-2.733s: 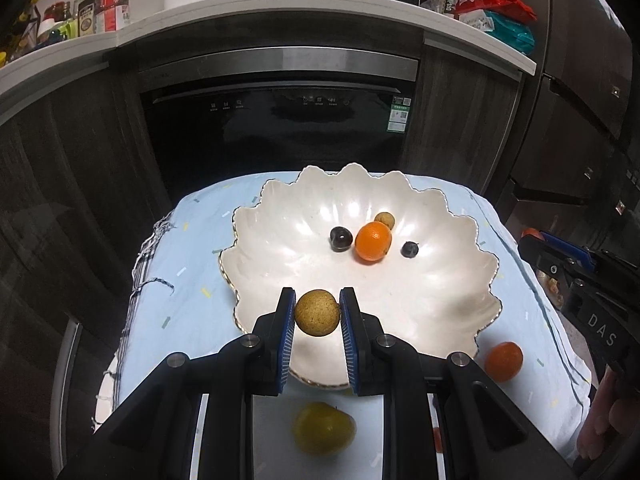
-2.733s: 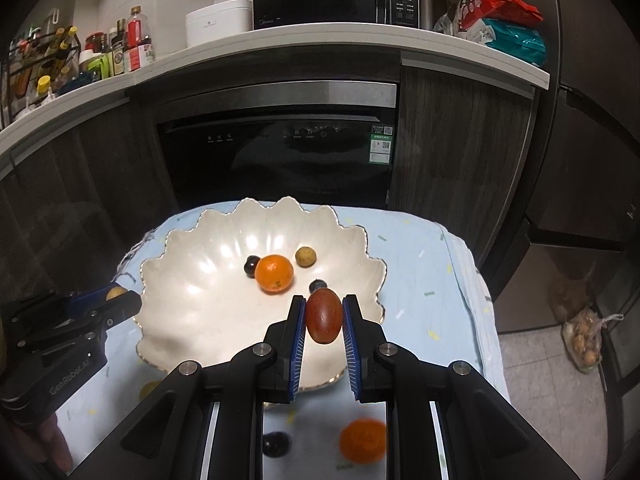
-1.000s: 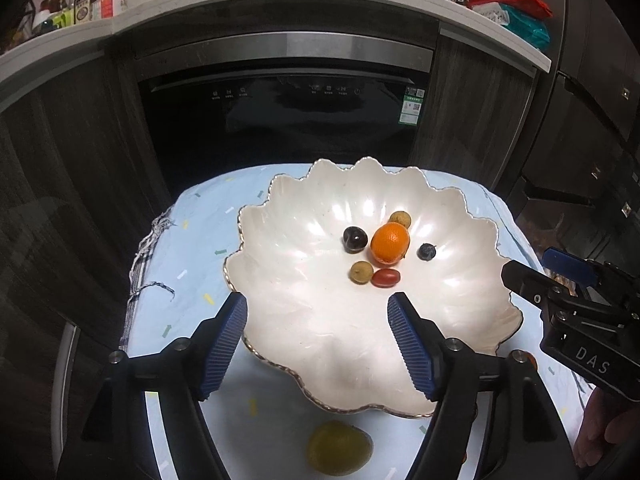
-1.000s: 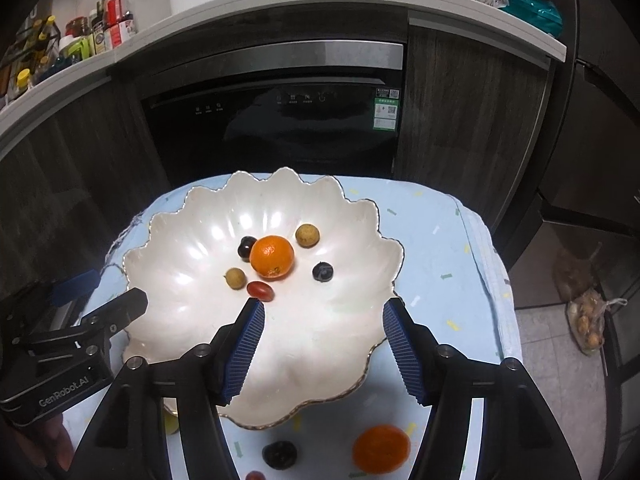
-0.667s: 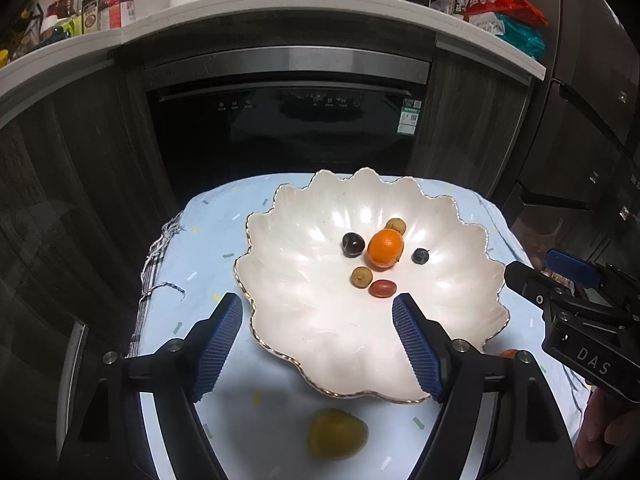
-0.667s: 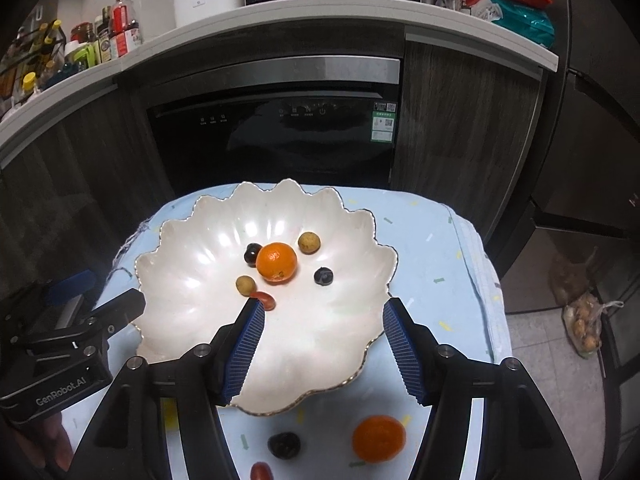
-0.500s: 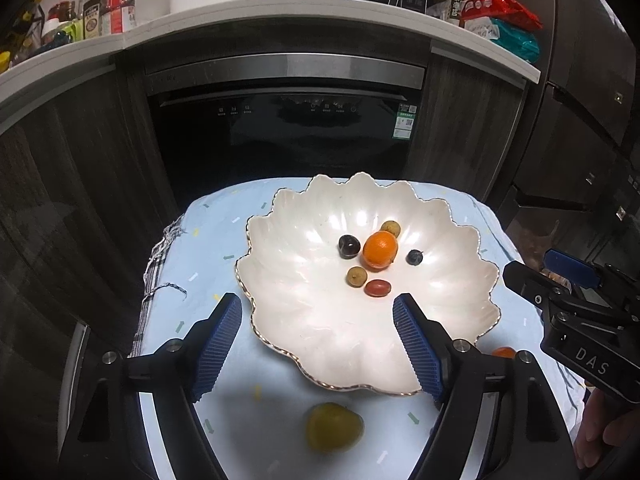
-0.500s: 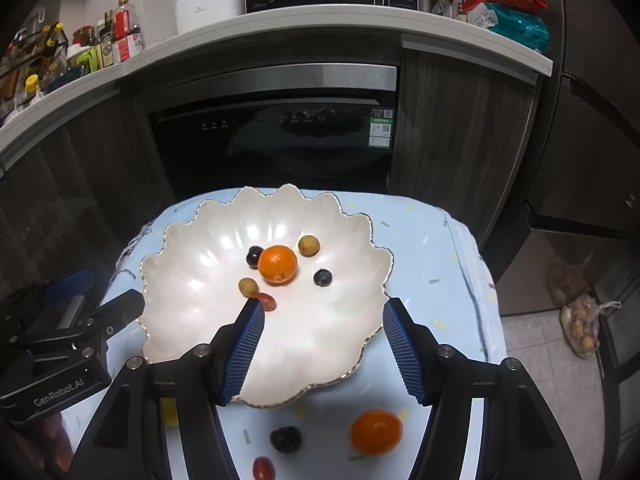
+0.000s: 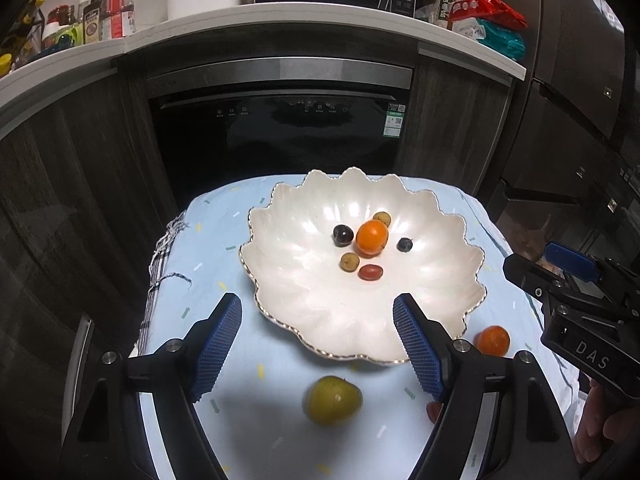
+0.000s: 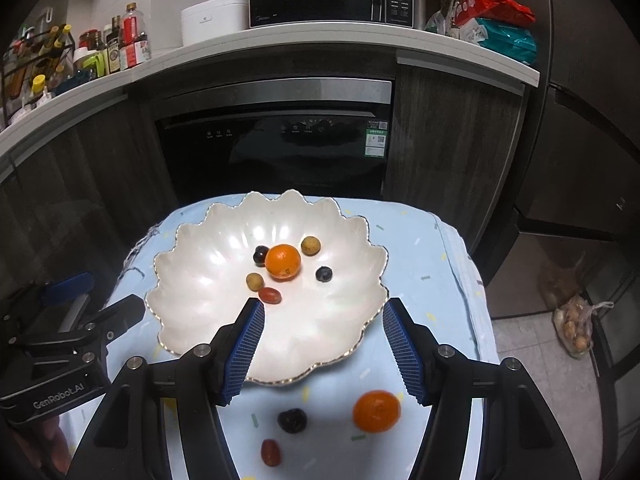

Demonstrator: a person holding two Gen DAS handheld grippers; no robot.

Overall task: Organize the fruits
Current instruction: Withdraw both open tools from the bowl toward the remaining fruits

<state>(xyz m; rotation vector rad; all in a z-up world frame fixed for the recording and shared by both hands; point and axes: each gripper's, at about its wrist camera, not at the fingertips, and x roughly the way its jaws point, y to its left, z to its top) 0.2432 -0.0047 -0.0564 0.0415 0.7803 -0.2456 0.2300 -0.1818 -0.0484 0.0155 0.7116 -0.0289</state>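
A white scalloped bowl point(image 9: 304, 300) point(image 10: 192, 300) stands on the light-blue cloth. It holds an orange point(image 9: 372, 237), a dark plum point(image 9: 343, 235), a blueberry point(image 9: 404, 244), two tan longans point(image 9: 349, 261) point(image 9: 381, 218) and a red date point(image 9: 370, 272). My left gripper point(image 9: 318, 344) is open and empty above a yellow-green fruit point(image 9: 334, 399) lying before the bowl. My right gripper point(image 10: 322, 344) is open and empty above an orange point(image 10: 376, 411), a dark plum point(image 10: 292, 420) and a red date point(image 10: 271, 452) on the cloth.
The small table point(image 9: 192, 248) stands before a dark oven and wood cabinets. A counter above carries bottles, a microwave and snack bags. Each gripper shows at the edge of the other's view. A bag lies on the floor point(image 10: 576, 328) at right.
Both grippers let go of their fruit, a longan and a red date, which now lie in the bowl. Both then opened wide and drew back toward me.
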